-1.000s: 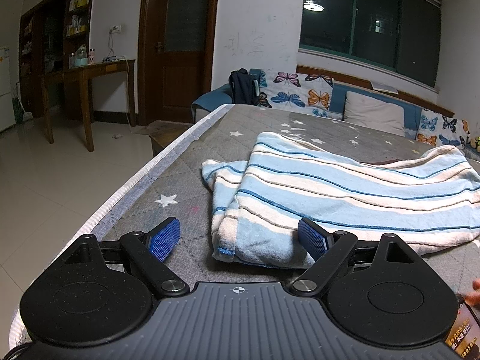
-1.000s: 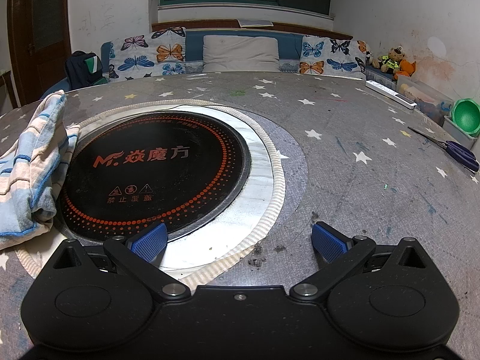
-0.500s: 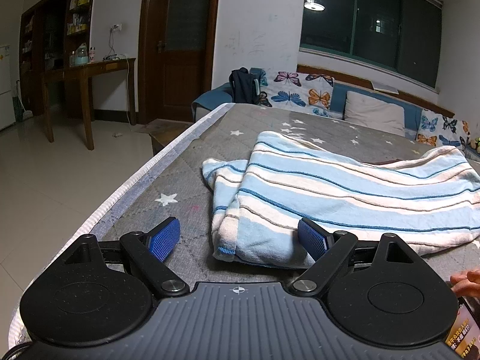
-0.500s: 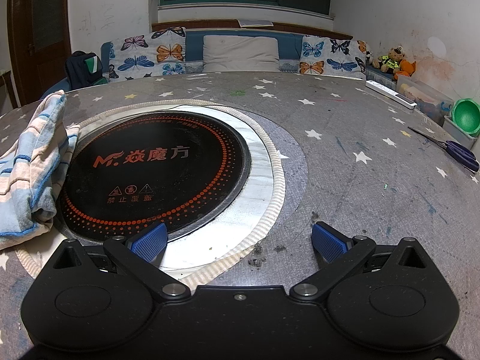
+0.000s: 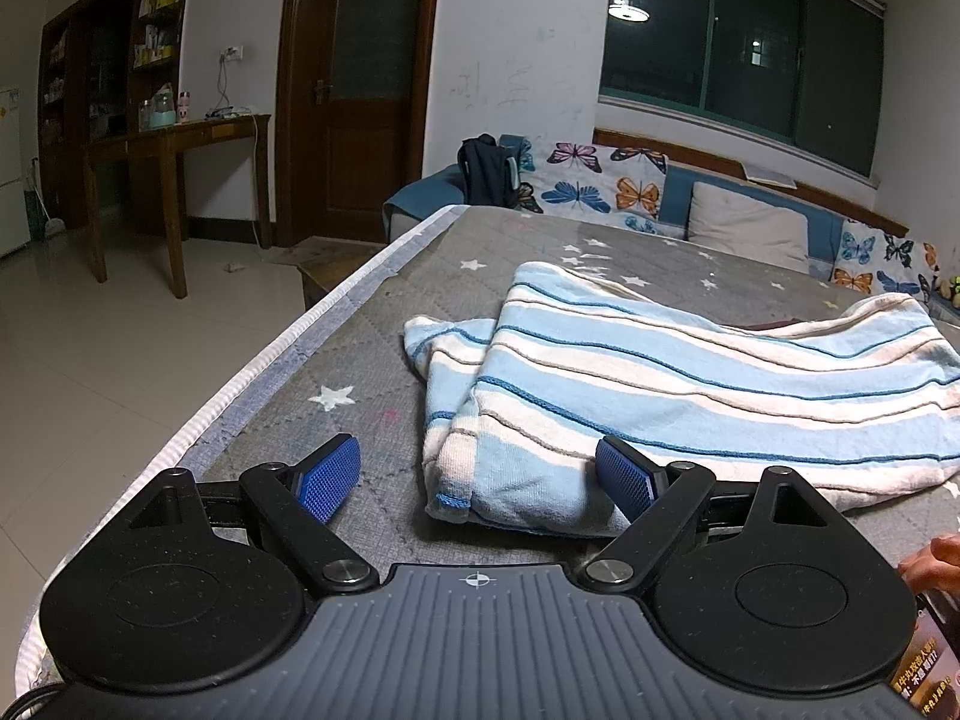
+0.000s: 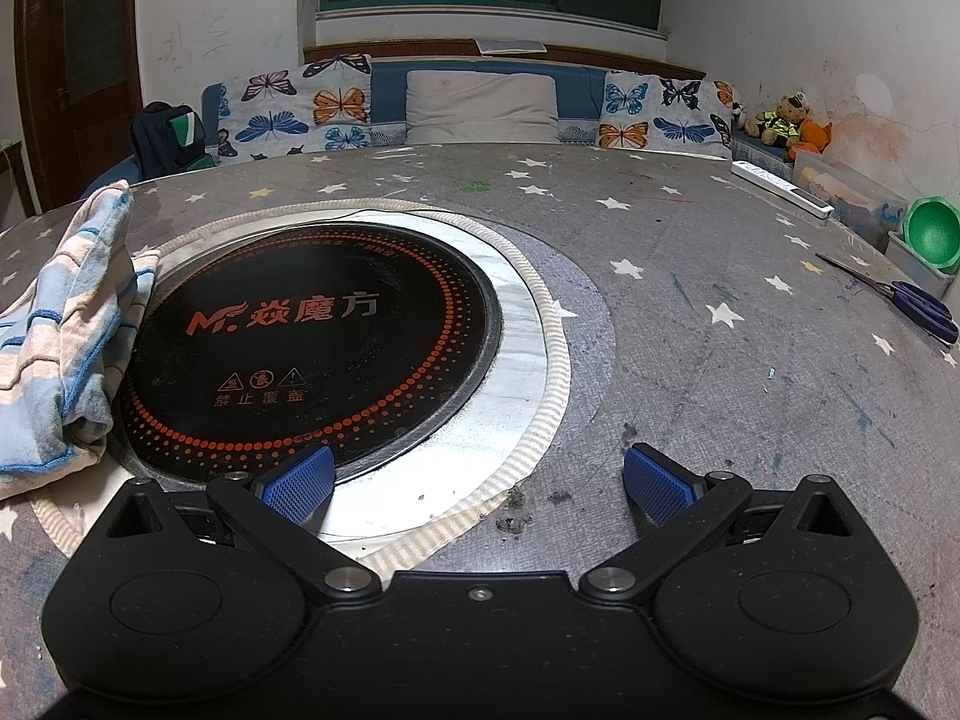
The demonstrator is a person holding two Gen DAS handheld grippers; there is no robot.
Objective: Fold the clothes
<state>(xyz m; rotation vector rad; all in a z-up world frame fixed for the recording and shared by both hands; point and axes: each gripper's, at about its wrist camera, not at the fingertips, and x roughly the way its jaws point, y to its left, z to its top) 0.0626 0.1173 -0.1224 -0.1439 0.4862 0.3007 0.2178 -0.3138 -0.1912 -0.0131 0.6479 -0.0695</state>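
Observation:
A blue-and-white striped cloth [image 5: 690, 384] lies folded on the grey star-patterned table [image 5: 372, 348]. My left gripper [image 5: 477, 477] is open just in front of the cloth's near corner, with its right pad [image 5: 624, 477] touching the cloth's edge. In the right wrist view the same cloth [image 6: 66, 324] lies at the far left, overlapping a round black cooktop [image 6: 312, 342]. My right gripper [image 6: 477, 483] is open and empty, low over the table at the cooktop's near rim.
The table's left edge [image 5: 258, 366] drops to a tiled floor. Scissors [image 6: 918, 306], a green bowl [image 6: 933, 234] and a white power strip [image 6: 780, 189] lie at the right. A hand with a phone [image 5: 933, 564] shows at lower right. Butterfly cushions [image 6: 312, 102] line the far bench.
Both grippers stay still. The hand at the lower right of the left wrist view has come further into the frame.

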